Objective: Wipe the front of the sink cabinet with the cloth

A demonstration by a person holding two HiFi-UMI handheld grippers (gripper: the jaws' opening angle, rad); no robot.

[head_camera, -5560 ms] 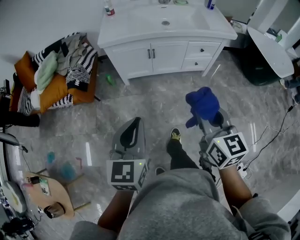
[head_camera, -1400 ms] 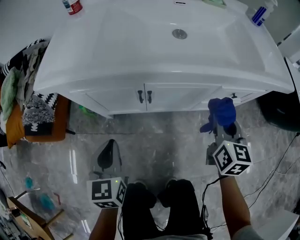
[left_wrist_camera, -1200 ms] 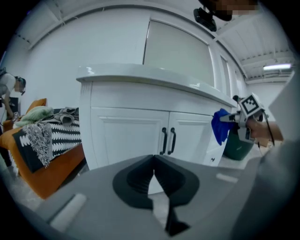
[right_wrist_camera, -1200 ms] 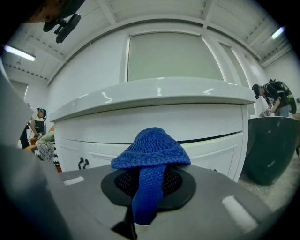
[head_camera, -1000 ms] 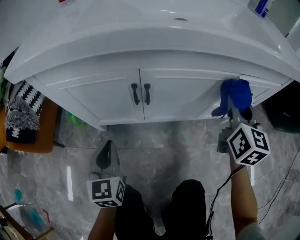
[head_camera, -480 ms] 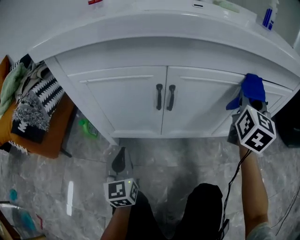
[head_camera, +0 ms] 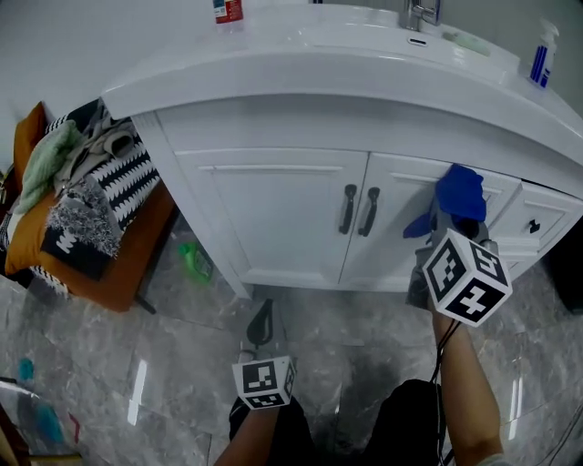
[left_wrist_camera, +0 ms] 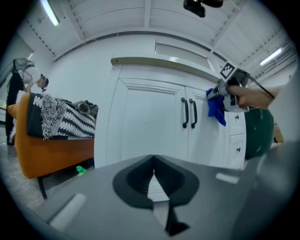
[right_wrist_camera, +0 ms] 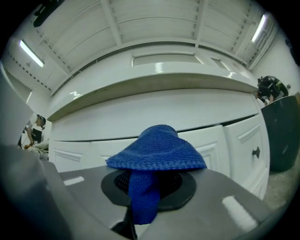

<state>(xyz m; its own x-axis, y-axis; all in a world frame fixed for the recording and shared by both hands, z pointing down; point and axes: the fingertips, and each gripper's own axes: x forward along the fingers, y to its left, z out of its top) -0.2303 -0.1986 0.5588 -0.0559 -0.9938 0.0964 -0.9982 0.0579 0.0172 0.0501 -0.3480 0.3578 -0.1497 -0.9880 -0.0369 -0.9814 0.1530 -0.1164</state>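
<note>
The white sink cabinet (head_camera: 273,214) has two doors with dark handles (head_camera: 357,209) and drawers on the right. My right gripper (head_camera: 451,218) is shut on a blue knitted cloth (head_camera: 457,194), held against the top of the right door beside the drawers. In the right gripper view the cloth (right_wrist_camera: 157,154) drapes over the jaws, with the cabinet front (right_wrist_camera: 140,122) close behind. My left gripper (head_camera: 260,325) hangs low over the floor, shut and empty. In the left gripper view the left gripper (left_wrist_camera: 153,174) faces the cabinet doors (left_wrist_camera: 150,122), and the cloth (left_wrist_camera: 215,108) shows at right.
An orange seat (head_camera: 91,246) piled with striped and green clothes stands left of the cabinet. A small green thing (head_camera: 194,259) lies on the marble floor by the cabinet's leg. A red bottle (head_camera: 228,9) and a blue spray bottle (head_camera: 541,56) stand on the sink top.
The person came up to the cabinet and crouched lower. My right gripper carried the blue cloth up to the cabinet front and shifted it left onto the right door. The left gripper stayed low.
</note>
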